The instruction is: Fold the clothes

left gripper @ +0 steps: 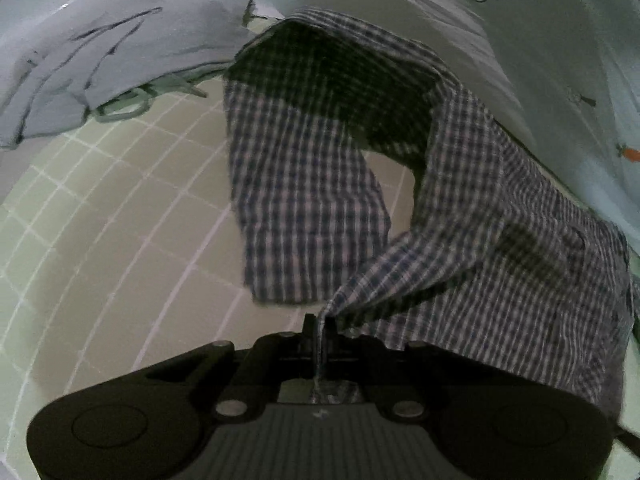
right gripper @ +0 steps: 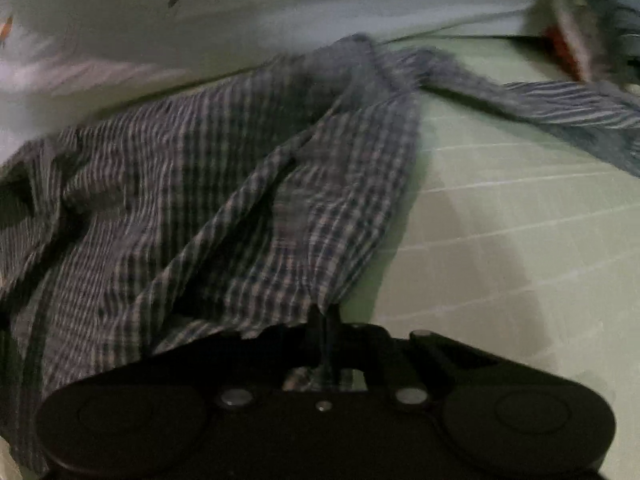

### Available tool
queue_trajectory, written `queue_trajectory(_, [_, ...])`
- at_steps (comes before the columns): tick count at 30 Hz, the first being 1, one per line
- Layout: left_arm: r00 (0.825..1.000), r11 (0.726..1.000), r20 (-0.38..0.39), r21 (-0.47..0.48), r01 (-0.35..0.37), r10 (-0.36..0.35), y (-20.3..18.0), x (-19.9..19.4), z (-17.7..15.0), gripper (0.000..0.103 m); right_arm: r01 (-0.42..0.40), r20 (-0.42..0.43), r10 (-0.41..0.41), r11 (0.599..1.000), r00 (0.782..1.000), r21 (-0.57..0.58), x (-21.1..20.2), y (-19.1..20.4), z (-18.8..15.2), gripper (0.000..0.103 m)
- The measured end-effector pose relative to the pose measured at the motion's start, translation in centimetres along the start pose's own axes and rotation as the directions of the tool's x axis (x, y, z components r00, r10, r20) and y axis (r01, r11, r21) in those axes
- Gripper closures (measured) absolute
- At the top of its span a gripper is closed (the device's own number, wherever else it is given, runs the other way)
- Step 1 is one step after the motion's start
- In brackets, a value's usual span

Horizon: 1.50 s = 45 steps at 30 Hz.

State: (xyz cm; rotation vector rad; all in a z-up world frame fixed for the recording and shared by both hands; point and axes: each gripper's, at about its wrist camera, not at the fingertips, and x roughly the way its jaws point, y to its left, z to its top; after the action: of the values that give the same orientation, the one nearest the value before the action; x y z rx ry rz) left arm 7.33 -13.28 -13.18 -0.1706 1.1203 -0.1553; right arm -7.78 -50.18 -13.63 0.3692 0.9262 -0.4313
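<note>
Both grippers, left gripper (left gripper: pixel 320 322) and right gripper (right gripper: pixel 323 314), we see clamped on checked shirt (left gripper: pixel 304 184) edge, lifted over green gridded mat (left gripper: pixel 120 220); grey garment (left gripper: pixel 100 68) beyond.

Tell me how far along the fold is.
Early. Done: the left gripper and right gripper each have jaws shut on an edge of the checked shirt. In hand: lifting it off the gridded mat. Left: no flat fold shows; the grey garment lies unfolded.
</note>
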Motion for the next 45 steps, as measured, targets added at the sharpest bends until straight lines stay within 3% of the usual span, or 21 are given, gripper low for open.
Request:
queue_trajectory(6, [0.999,1.0,0.034,-0.021,0.0,0.0,2.9,-6.2,-4.1,0.101,0.089,0.107,-0.095,0.995,0.99,0.055,-7.9,-5.6,0.4,0.102])
queue_trajectory(10, [0.999,0.995,0.047,-0.098,0.014,-0.009,4.5,-9.0,-6.7,0.1,0.051,0.142,-0.067,0.992,0.988,0.115,-12.0,-8.5,1.0,0.102])
queue_trajectory(12, [0.999,0.993,0.036,-0.111,-0.036,0.04,4.6,-8.5,-8.0,0.096,0.062,0.12,-0.073,0.994,0.99,0.091,-11.2,-8.7,0.7,0.102])
queue_trajectory(15, [0.997,0.99,-0.005,-0.12,-0.072,0.072,4.2,-7.9,-8.9,0.092,0.15,0.016,-0.152,0.986,0.988,0.068,-7.0,-8.5,-0.7,0.101])
queue_trajectory(17, [0.997,0.993,0.009,-0.085,-0.078,0.079,3.5,-8.4,-9.0,0.076,0.126,0.028,-0.13,0.987,0.991,0.099,-6.8,-8.7,-1.2,0.099])
queue_trajectory(19, [0.994,0.994,0.039,-0.043,-0.103,0.105,2.5,-9.2,-9.4,0.042,0.1,0.042,-0.107,0.986,0.993,0.13,-6.5,-8.8,-1.8,0.088])
queue_trajectory(21, [0.99,0.992,0.06,-0.035,-0.125,0.127,1.6,-9.5,-9.5,0.028,0.108,0.049,-0.114,0.988,0.992,0.108,-6.3,-8.8,-1.8,0.062])
queue_trajectory(23, [0.988,0.99,0.075,-0.033,-0.135,0.137,0.7,-9.8,-9.5,0.022,0.116,0.056,-0.121,0.99,0.991,0.086,-6.2,-8.9,-1.8,0.054])
queue_trajectory(25, [0.989,0.992,0.079,-0.027,-0.122,0.123,-0.5,-9.6,-9.5,0.017,0.124,0.064,-0.128,0.99,0.99,0.064,-6.0,-9.0,-1.8,0.038])
queue_trajectory(26, [0.99,0.993,0.08,-0.023,-0.115,0.117,-1.1,-9.4,-9.5,0.016,0.123,0.07,-0.128,0.99,0.989,0.066,-5.9,-9.3,-1.6,0.026])
queue_trajectory(27, [0.991,0.994,0.078,-0.014,-0.112,0.113,-2.1,-9.2,-9.5,0.015,0.123,0.075,-0.128,0.99,0.989,0.07,-5.9,-9.7,-1.4,0.023])
queue_trajectory(34, [0.996,0.995,0.033,0.047,-0.086,0.085,-8.3,-5.8,-9.1,0.014,0.117,0.116,-0.127,0.989,0.985,0.093,-5.4,-12.5,0.0,0.02])
queue_trajectory(37, [0.997,0.995,0.02,0.075,-0.073,0.072,-11.3,-4.1,-8.3,0.013,0.096,0.135,-0.121,0.979,0.983,0.18,-5.2,-15.0,1.2,0.019])
queue_trajectory(42, [0.998,0.99,-0.014,0.127,-0.056,0.058,-15.8,-0.7,-6.7,0.009,0.052,0.172,-0.13,0.917,0.977,0.395,-3.5,-20.8,4.6,0.015])
queue_trajectory(45, [0.996,0.981,-0.037,0.181,-0.068,0.075,-18.5,1.4,-5.7,0.009,0.011,0.189,-0.135,0.839,0.973,0.544,-1.4,-24.7,7.1,0.014])
